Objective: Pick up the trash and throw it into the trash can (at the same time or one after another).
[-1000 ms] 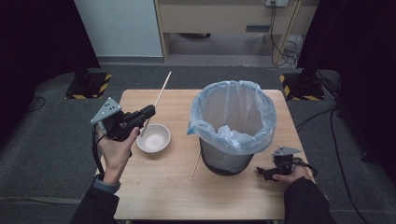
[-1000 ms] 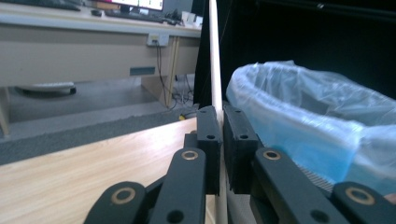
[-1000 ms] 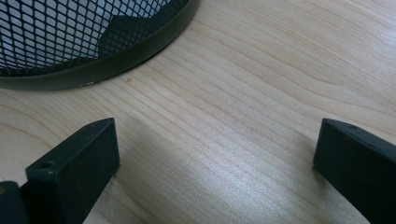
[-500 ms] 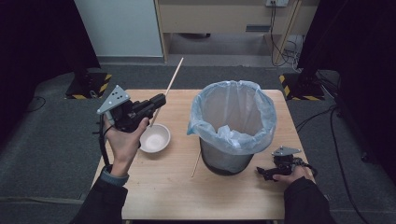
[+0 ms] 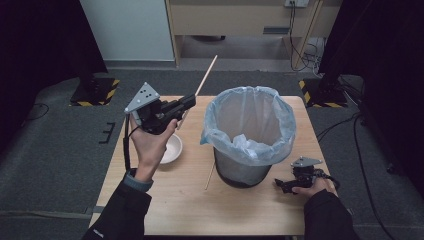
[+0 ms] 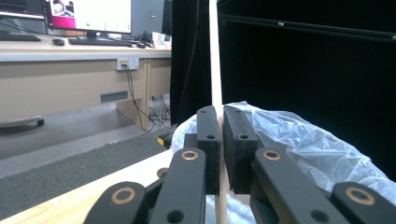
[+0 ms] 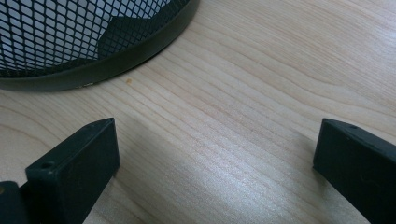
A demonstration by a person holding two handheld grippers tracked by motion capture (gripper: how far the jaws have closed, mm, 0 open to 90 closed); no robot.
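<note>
Grey carpet surrounds a light wooden desk (image 5: 165, 210), with a dark curtain on each side and a pale cabinet beyond it. On the desk stands a black mesh bin (image 5: 243, 172) lined with a pale blue plastic bag (image 5: 250, 120), whose edge folds over the rim. Just left of the bin a thin wooden stick (image 5: 209, 176) lies flat on the desk, and further left sits a small white bowl (image 5: 171, 148), partly hidden behind the raised left hand (image 5: 150, 145).

That hand holds the left gripper (image 5: 187, 102) up above the desk, left of the bin and over the bowl. Its jaws are pressed nearly together on a second long wooden stick (image 5: 206, 75), which slants up and away past the far edge of the desk. In the left gripper view this stick (image 6: 215, 56) rises straight between the 2 jaws, with the bag's crinkled rim behind it.

At the near right corner the right hand (image 5: 315, 186) rests the right gripper (image 5: 280, 185) on the desk, close to the bin's base. In the right gripper view its jaws stand wide apart with nothing between them but bare wood, and the bin's mesh wall (image 7: 70, 32) is just ahead
</note>
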